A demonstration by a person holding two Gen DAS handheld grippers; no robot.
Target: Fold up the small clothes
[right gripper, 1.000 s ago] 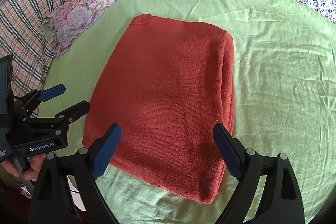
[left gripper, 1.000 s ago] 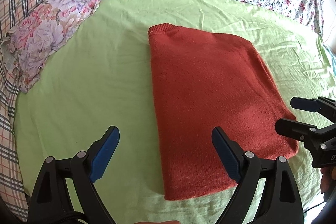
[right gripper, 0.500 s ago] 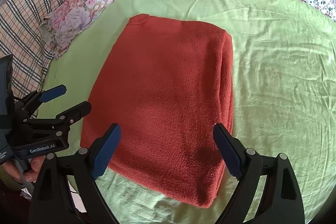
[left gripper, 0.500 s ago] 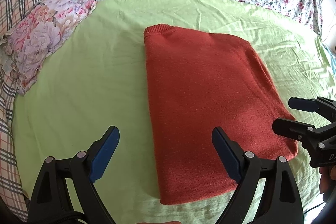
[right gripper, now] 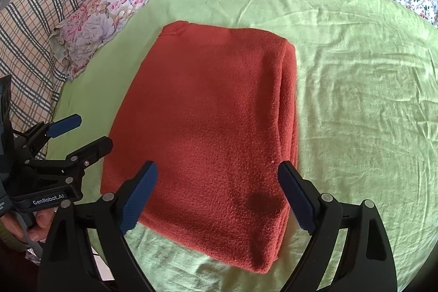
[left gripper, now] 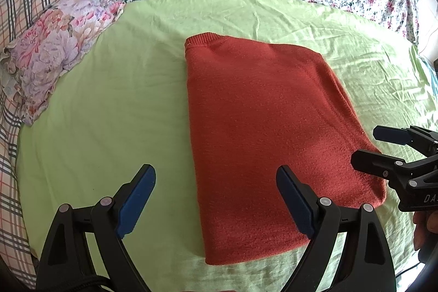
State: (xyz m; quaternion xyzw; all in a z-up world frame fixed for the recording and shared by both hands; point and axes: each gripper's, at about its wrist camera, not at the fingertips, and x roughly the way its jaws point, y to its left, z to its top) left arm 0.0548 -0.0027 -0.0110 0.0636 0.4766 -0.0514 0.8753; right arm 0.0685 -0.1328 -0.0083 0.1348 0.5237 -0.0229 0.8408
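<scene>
Already folded into a long rectangle, the red sweater (left gripper: 262, 138) lies flat at the middle of the green sheet (left gripper: 109, 106), ribbed collar at 12 o'clock. Both tools hover at 6 o'clock with nothing held: the left gripper (left gripper: 216, 199) spread wide over the near hem, the right gripper (right gripper: 217, 196) equally wide. Probably one fold remains; next, each should pinch a near corner and carry it toward 12 o'clock.

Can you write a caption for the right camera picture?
Both open grippers, right and left, hover by a folded red sweater on green sheet.
</scene>
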